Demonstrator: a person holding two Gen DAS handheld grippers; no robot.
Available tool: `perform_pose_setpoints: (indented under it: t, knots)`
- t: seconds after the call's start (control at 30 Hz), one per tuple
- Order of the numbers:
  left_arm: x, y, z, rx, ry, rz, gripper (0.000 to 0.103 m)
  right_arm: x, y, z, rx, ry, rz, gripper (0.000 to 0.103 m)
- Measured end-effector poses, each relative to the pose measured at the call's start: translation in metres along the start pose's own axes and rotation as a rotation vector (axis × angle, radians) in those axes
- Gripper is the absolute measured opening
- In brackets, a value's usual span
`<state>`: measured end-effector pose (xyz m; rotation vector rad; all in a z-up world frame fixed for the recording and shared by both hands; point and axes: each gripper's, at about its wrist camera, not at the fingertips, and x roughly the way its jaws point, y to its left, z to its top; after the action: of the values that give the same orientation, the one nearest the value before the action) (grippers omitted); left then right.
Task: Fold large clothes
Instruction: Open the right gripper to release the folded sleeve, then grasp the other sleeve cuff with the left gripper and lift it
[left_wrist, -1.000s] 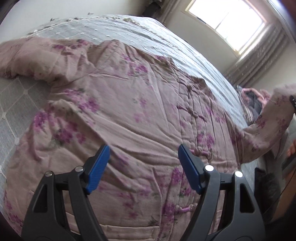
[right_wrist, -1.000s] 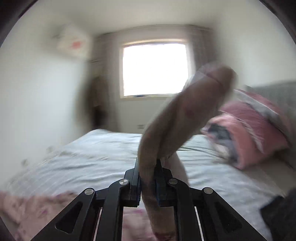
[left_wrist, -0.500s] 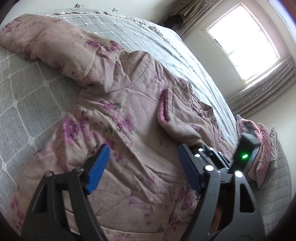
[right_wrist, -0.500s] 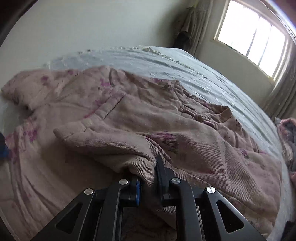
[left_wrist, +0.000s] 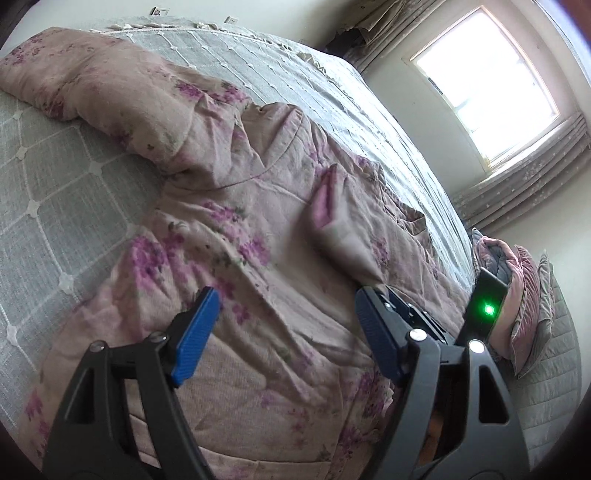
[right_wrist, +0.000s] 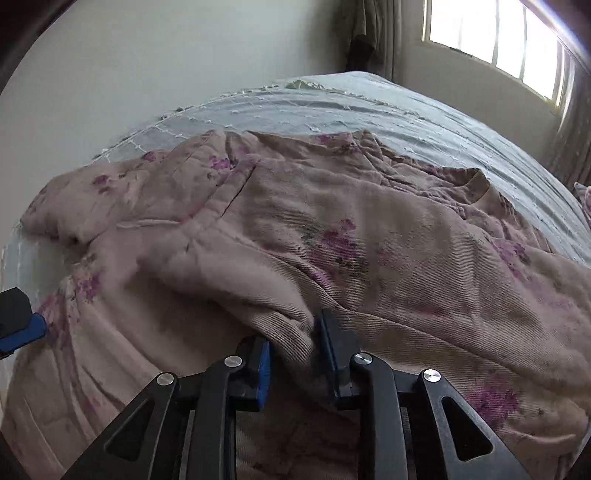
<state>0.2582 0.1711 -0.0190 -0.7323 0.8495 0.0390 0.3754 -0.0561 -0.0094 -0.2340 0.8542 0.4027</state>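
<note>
A large pink padded jacket (left_wrist: 236, 229) with purple flowers lies spread on the grey bed. One sleeve (left_wrist: 343, 225) is folded across its body; the other sleeve (left_wrist: 74, 81) stretches to the far left. My left gripper (left_wrist: 284, 332) is open and empty, just above the jacket's lower part. My right gripper (right_wrist: 295, 354) has its jaws parted a little around the folded sleeve (right_wrist: 280, 295), whose cloth lies loosely between the pads; it also shows in the left wrist view (left_wrist: 406, 310). A tip of the left gripper shows in the right wrist view (right_wrist: 26, 328).
The grey quilted bedspread (left_wrist: 55, 184) surrounds the jacket. Pink and grey pillows (left_wrist: 517, 295) sit at the right end of the bed. A bright window (left_wrist: 484, 81) with curtains is beyond, and a white wall (right_wrist: 147, 66) runs behind the bed.
My right gripper has brought the raised sleeve down across the jacket's body and its jaws have loosened from shut. My left gripper has stayed open above the jacket.
</note>
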Motion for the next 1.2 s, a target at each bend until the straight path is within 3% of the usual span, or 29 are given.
perform_pose_setpoints:
  t: [0.03,0.13,0.17,0.23,0.3,0.37,0.53,0.6,0.67,0.73,0.83,0.97,1.07,1.13,1.2]
  knots:
    - [-0.001,0.0,0.0,0.001,-0.002,0.001,0.077,-0.006,-0.005,0.001,0.044,-0.014,0.044,0.031]
    - [0.0,0.001,0.001,-0.002,-0.001,0.002,0.077,-0.016,-0.018,0.008,0.118,0.014,0.281,0.067]
    - [0.001,0.001,0.001,-0.002,0.003,-0.001,0.077,-0.025,-0.018,0.009,0.109,0.0,0.32,0.069]
    - [0.002,-0.001,-0.001,0.008,0.007,0.0,0.077,-0.047,-0.022,0.011,0.1,-0.079,0.293,0.069]
    - [0.002,-0.003,-0.002,0.018,0.008,0.005,0.077,-0.055,-0.042,0.012,0.147,-0.099,0.215,0.069]
    - [0.002,-0.004,-0.003,0.02,0.013,-0.002,0.077,-0.063,-0.084,0.01,0.252,-0.095,0.077,0.069]
    - [0.005,-0.009,-0.005,0.031,0.022,0.0,0.077,-0.059,-0.189,-0.027,0.489,-0.055,-0.1,0.067]
    - [0.007,-0.014,-0.007,0.056,0.02,0.031,0.077,-0.036,-0.203,-0.046,0.491,-0.013,-0.061,0.065]
    - [0.01,-0.019,-0.008,0.095,0.017,0.063,0.077,-0.029,-0.186,-0.05,0.395,-0.035,-0.13,0.065]
    - [0.009,-0.016,-0.006,0.097,0.007,0.087,0.077,-0.029,-0.169,-0.038,0.374,0.004,-0.216,0.065]
    - [0.007,-0.006,-0.002,0.085,-0.001,0.106,0.077,-0.047,-0.154,-0.025,0.359,0.031,-0.237,0.066]
    - [0.004,0.008,0.007,0.05,0.001,0.129,0.077,-0.099,-0.132,-0.044,0.382,-0.026,-0.124,0.066]
    - [-0.008,0.031,0.02,-0.029,-0.012,0.116,0.077,-0.147,-0.109,-0.086,0.408,-0.036,-0.049,0.069]
    - [-0.017,0.051,0.03,-0.097,-0.038,0.122,0.077,-0.177,-0.099,-0.12,0.404,-0.074,-0.005,0.076]
    - [-0.031,0.081,0.045,-0.176,-0.077,0.171,0.077,-0.193,-0.1,-0.148,0.444,-0.086,-0.031,0.082]
